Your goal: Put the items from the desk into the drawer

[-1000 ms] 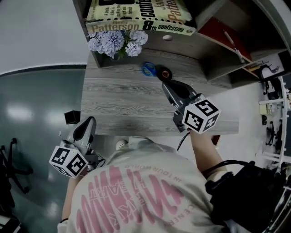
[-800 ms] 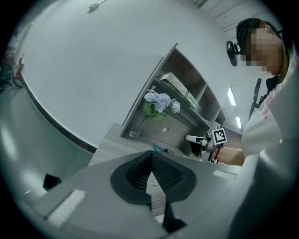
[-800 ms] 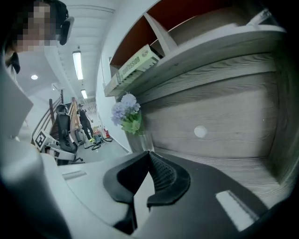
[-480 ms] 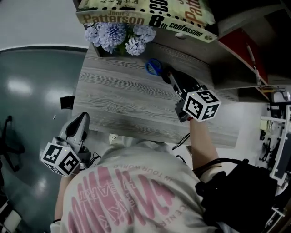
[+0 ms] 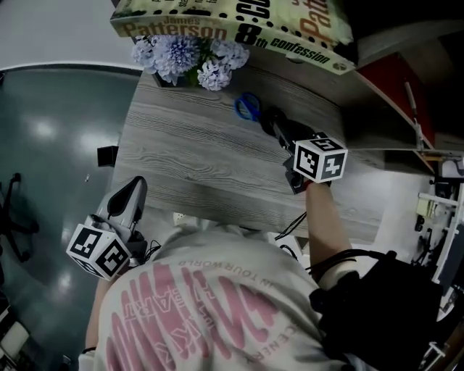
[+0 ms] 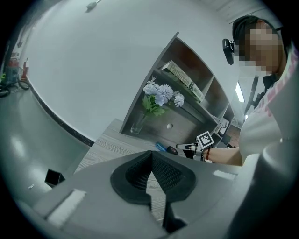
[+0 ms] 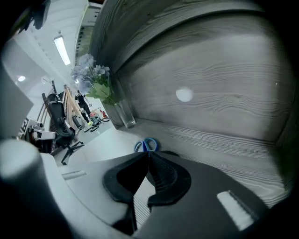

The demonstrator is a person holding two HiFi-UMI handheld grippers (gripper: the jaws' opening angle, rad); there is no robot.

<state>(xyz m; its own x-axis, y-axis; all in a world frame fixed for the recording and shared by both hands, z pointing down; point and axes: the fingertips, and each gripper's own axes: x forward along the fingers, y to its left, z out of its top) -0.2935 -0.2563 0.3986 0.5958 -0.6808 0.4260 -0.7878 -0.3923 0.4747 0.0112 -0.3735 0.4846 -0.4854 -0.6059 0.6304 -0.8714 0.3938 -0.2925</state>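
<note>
- Head view: the grey wood-grain desk (image 5: 188, 156) fills the middle of the frame. Blue-handled scissors (image 5: 247, 106) lie near its back edge. A small dark item (image 5: 268, 113) lies just to their right, too small to identify.
- Head view: the right gripper (image 5: 279, 129) reaches over the desk with its tip at the dark item. Whether it touches the item cannot be told from here.
- Head view: the left gripper (image 5: 133, 192) is held at the desk's front-left corner, well apart from both items.
- Head view: pale flowers (image 5: 190, 58) stand at the back-left of the desk. A book (image 5: 232, 22) lies on the shelf above them.
- Left gripper view: this claw is closed, its ribbed pads meeting at the tips with nothing between them.
- Left gripper view: past the jaws, the scissors and the dark item lie side by side on the desk, with the right gripper just beside them. Behind them is the drawer (image 6: 182, 131), closed, with a round knob (image 6: 169, 125) on its front. The flowers stand in a glass vase (image 6: 138, 123) to the left of the drawer.
- Right gripper view: this claw is closed too, its pads pressed together and empty.
- Right gripper view: just past the tips, the scissors' blue handles and the dark item lie on the desk in front of the closed drawer. The pale knob shows higher up, and the vase stands to the left.
</note>
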